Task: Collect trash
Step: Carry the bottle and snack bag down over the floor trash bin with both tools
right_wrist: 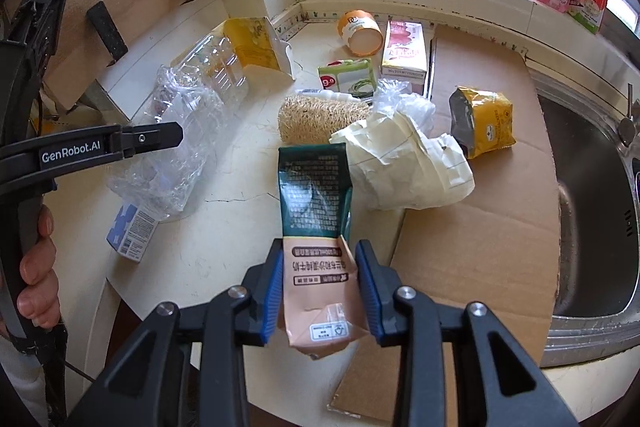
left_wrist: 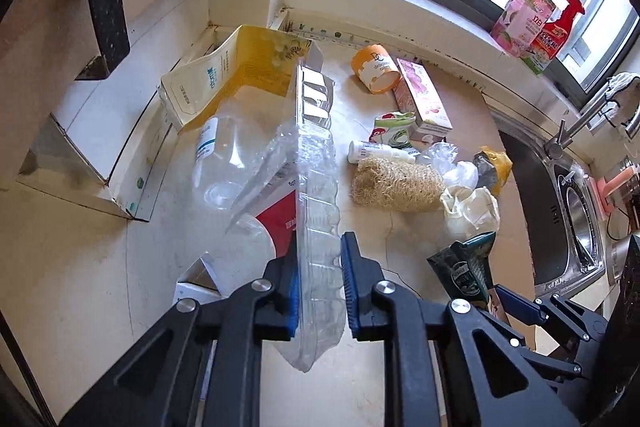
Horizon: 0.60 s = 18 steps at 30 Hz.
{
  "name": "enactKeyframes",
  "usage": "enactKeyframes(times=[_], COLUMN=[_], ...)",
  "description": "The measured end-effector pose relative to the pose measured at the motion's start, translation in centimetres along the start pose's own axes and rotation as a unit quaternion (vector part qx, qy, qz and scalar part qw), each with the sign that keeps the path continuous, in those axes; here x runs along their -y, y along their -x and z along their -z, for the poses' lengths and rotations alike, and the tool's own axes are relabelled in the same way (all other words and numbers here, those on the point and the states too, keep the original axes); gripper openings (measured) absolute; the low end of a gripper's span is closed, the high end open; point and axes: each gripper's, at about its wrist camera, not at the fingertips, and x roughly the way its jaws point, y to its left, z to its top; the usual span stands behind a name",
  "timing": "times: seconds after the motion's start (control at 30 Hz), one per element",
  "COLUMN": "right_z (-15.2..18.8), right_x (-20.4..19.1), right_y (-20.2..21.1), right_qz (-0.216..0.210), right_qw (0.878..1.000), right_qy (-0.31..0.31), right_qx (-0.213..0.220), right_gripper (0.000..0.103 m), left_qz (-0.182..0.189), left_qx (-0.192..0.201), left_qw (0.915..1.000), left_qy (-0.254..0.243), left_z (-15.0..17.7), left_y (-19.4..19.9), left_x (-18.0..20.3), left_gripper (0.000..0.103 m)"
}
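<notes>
Left gripper (left_wrist: 318, 287) is clamped on a crushed clear plastic bottle (left_wrist: 316, 211), its blue pads (left_wrist: 349, 283) pressing both sides in the left wrist view. That bottle runs from six o'clock up toward the centre, over a cream countertop (left_wrist: 100, 267). At eleven o'clock lies a yellow-and-white carton (left_wrist: 232, 75). An orange cup (left_wrist: 374, 67) and a pink box (left_wrist: 422, 95) lie at one o'clock. Right of centre sit a loofah (left_wrist: 396, 183) and crumpled white paper (left_wrist: 472, 211). A steel sink (left_wrist: 576, 219) occupies three o'clock, and at four o'clock the right gripper (left_wrist: 490, 293) holds a green-topped carton (left_wrist: 464, 267).

Seen from the right wrist camera, the right gripper (right_wrist: 318, 291) is closed on that green-and-peach carton (right_wrist: 316, 227), lifted at the centre and down to six o'clock, pads against both sides. Flat cardboard (right_wrist: 472, 247) covers the counter at four o'clock. A yellow pouch (right_wrist: 482, 121) lies at two o'clock. At nine o'clock the left gripper (right_wrist: 176, 135) carries the clear bottle (right_wrist: 180, 131), and a hand (right_wrist: 38, 267) grips its handle at eight o'clock. A small blue-and-white box (right_wrist: 132, 233) lies below the bottle.
</notes>
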Motion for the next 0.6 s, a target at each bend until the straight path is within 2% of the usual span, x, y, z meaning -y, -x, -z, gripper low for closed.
enactKeyframes(times=[0.33,0.47,0.6], right_z=[1.1,2.4,4.4], right_x=[0.3,0.7,0.9], right_y=[4.8,7.2,9.6], right_qz=[-0.023,-0.036,-0.053], right_qw=[0.999,0.998,0.997], right_qy=[-0.017,-0.019,-0.014], right_qx=[0.041,0.051,0.053], right_gripper=[0.035,0.035,0.035], left_qz=[0.035,0.047,0.053], left_qx=[0.053,0.069,0.069], left_qw=[0.9979,0.9964,0.9961], left_qy=[-0.012,-0.017,-0.012], left_z=[1.3,4.0,7.7], left_y=[7.3,10.8,13.4], left_x=[3.2,5.1,7.0], left_gripper=[0.015,0.015,0.015])
